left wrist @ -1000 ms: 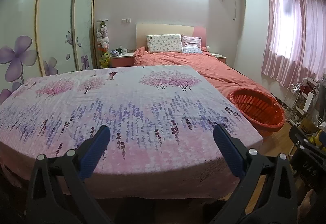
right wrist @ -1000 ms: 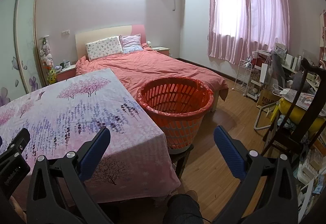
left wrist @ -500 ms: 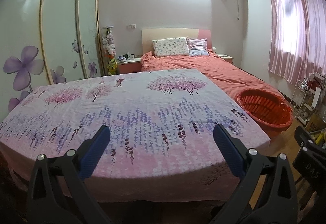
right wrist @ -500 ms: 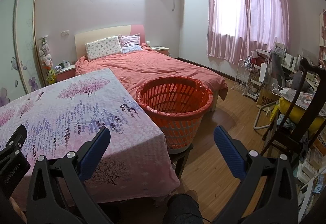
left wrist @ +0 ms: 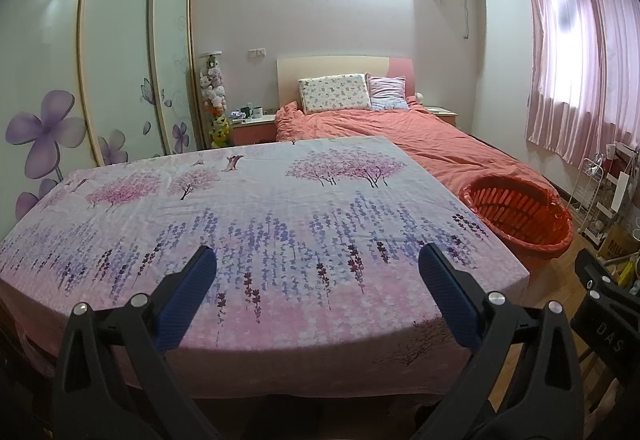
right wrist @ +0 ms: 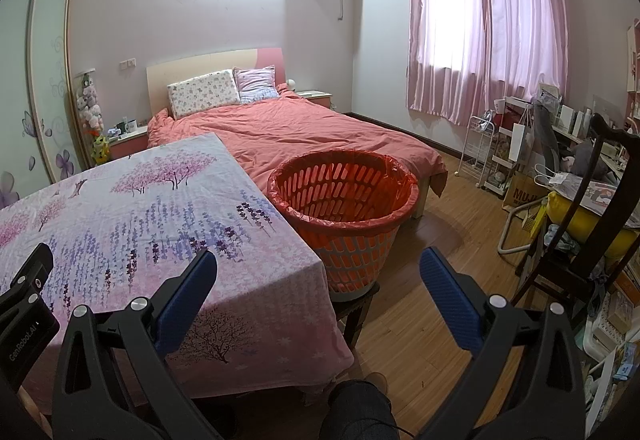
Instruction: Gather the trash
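An orange slatted basket [right wrist: 344,196] lined with a red bag stands on a low stool beside the table's right edge; it shows too in the left wrist view, basket [left wrist: 516,214]. The table wears a floral pink and purple cloth [left wrist: 256,224], cloth [right wrist: 132,224], and I see no trash on it. My left gripper [left wrist: 316,260] hangs open over the cloth's near edge, nothing between its blue pads. My right gripper [right wrist: 318,262] is open too, held in front of the basket with nothing in it.
A bed with a coral cover [right wrist: 304,132] lies behind the table. A cluttered chair [right wrist: 588,208] and wire racks [right wrist: 484,148] fill the right side under pink curtains [right wrist: 484,24]. Wardrobe doors [left wrist: 116,56] line the left. Bare wood floor [right wrist: 432,264] lies right of the basket.
The left wrist view has tilted up and turned slightly, showing more wall and wardrobe; the basket sits further right. The right gripper has barely moved. Both stay open.
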Motion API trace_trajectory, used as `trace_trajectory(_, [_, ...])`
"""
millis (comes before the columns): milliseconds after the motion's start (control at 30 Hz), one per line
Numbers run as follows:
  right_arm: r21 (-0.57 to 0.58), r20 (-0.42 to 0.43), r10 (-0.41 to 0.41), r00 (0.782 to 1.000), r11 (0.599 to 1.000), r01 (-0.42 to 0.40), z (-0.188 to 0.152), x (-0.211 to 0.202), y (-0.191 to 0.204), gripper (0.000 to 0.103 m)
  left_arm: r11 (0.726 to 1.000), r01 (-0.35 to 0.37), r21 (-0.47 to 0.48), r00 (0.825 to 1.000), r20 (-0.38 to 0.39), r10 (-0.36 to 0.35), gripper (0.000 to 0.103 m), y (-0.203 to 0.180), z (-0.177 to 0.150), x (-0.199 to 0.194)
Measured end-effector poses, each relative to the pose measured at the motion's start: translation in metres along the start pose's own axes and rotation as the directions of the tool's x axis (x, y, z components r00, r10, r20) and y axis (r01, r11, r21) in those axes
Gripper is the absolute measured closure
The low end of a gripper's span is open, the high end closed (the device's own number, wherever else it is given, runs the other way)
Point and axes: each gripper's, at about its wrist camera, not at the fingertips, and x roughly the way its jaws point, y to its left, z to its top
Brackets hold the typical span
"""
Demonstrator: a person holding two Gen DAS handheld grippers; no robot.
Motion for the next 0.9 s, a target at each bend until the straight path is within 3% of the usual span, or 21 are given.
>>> trace_trajectory(900, [0.000, -0.001, -0.001, 1.000, 1.000, 0.001, 0.0007, 0.0004, -0.0003, 0.003, 1.000, 0.003, -0.004, 1.000, -0.005, -0.003, 0.004, -0.0020, -0.0030, 0.0005])
